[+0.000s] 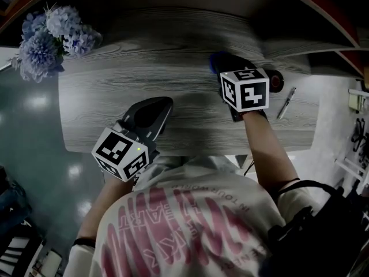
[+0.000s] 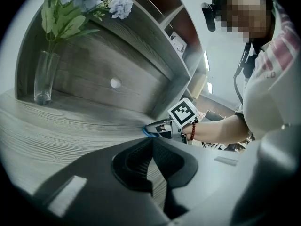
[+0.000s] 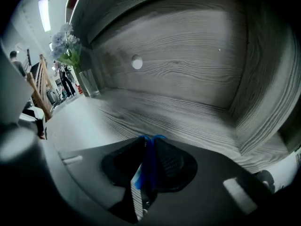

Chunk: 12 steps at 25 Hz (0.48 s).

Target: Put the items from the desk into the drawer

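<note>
Right gripper view only: right gripper (image 3: 149,141) — jaws clamped on a thin blue item (image 3: 143,166), edge-on, near the back of the desk (image 3: 188,121); the head view alone adds a pen (image 1: 286,103) by the desk's right edge. Left gripper (image 2: 151,142) — jaws together, empty, tilted shallowly over bare desktop, the right one steeply down. Vase of flowers (image 2: 46,76) in the far left corner, well apart from both.

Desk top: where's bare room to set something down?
Free: the wide middle of the desk between the flowers and the right gripper holding a blue item; also the front-left corner beside the left gripper. Crowded: the right end, where a dark round item and a pen lie by the right gripper.
</note>
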### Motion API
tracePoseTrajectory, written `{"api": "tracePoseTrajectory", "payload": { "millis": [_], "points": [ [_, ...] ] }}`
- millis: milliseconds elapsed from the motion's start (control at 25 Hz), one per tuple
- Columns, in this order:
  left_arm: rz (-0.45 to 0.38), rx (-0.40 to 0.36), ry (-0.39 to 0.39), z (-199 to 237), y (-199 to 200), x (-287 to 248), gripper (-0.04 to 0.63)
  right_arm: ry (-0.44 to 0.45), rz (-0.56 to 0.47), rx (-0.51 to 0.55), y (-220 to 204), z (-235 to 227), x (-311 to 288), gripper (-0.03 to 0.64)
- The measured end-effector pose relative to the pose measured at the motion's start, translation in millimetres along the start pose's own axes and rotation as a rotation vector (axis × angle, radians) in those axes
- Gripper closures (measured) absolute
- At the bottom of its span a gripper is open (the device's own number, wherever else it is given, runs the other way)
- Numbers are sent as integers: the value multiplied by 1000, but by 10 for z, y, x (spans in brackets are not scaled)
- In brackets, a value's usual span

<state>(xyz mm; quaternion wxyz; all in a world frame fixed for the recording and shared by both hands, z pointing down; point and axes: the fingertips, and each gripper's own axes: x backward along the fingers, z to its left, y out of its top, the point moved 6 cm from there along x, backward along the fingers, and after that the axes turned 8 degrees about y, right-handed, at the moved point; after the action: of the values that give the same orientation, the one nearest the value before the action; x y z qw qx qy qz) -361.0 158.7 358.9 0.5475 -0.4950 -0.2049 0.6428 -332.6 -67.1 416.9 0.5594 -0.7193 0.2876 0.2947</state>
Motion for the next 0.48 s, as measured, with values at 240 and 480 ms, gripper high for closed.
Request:
{"api": "tracePoseTrajectory", "payload": {
  "millis": [240, 480],
  "points": [
    [16, -21, -35, 49, 55, -64, 577, 12, -113, -123, 4, 35, 175, 545],
    [34, -74, -123, -8, 234, -301, 577, -11, -236, -173, 70, 85, 465, 548]
  ]
}}
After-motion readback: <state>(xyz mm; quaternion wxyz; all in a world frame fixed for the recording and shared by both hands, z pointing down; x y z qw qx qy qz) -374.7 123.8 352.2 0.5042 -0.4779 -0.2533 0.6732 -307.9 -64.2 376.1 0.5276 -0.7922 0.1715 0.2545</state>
